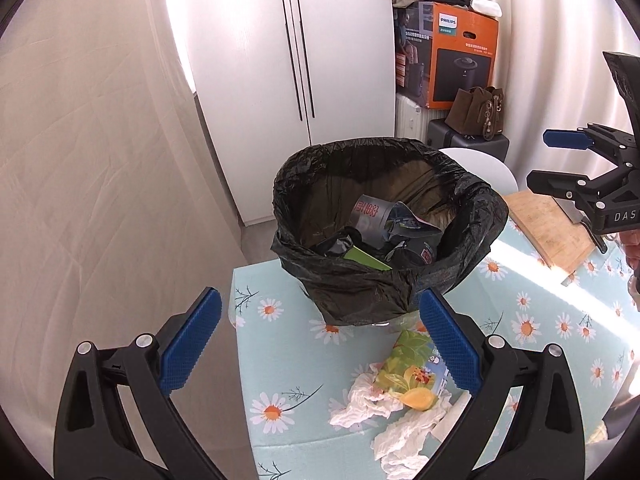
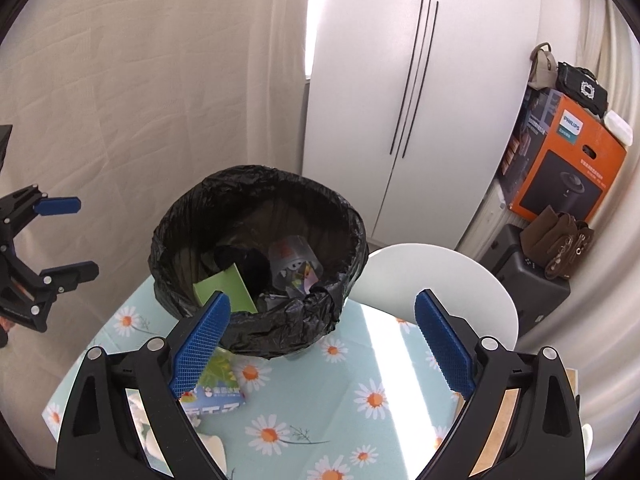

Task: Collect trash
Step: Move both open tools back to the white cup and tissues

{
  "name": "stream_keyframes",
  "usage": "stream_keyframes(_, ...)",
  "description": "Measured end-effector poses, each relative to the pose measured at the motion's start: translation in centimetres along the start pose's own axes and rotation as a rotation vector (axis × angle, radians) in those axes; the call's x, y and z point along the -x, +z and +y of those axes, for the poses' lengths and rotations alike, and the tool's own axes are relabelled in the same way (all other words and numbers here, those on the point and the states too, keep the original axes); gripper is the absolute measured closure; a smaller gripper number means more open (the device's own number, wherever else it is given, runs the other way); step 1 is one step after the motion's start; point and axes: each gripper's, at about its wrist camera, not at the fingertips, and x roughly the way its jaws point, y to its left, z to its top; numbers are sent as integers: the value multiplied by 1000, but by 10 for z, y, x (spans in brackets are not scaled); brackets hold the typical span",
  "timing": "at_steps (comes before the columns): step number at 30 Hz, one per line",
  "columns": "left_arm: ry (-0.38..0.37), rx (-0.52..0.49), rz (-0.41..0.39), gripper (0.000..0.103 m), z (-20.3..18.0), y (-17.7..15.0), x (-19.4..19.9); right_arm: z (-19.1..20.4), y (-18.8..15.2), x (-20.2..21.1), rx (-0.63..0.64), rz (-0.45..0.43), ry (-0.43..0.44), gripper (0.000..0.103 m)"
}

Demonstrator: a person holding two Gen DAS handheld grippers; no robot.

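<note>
On the table covered by a pale blue cloth printed with daisies [image 1: 304, 364], the left wrist view shows a round bin lined with a crinkled black plastic bag [image 1: 384, 224] standing near the far edge. Inside it lie a green card, a grey wrapper with red print and other dark scraps. Just before the bin's base lies a colourful green-and-yellow printed packet [image 1: 412, 372] on top of crumpled white tissue paper [image 1: 400, 432]. The left gripper [image 1: 320, 344] hangs above the table's near edge with its blue-padded jaws spread wide and nothing between them. At the right edge the right gripper [image 1: 560, 160] is seen from the side, jaws apart and empty, above a pale wooden cutting board [image 1: 548, 228].

In the right wrist view the right gripper [image 2: 324, 348] stands wide open before the same bin [image 2: 260, 248], holding nothing. The packet [image 2: 220, 384] shows partly behind its left pad. The left gripper [image 2: 60, 236] appears at the left edge, open. A white round chair back [image 2: 440, 280] sits beyond the table.
</note>
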Motion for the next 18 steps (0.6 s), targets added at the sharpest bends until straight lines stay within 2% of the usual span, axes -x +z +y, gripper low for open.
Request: stream_keyframes(18,42,133,71,6,-17,-82,40,31,-62,25,71,73,92,14)
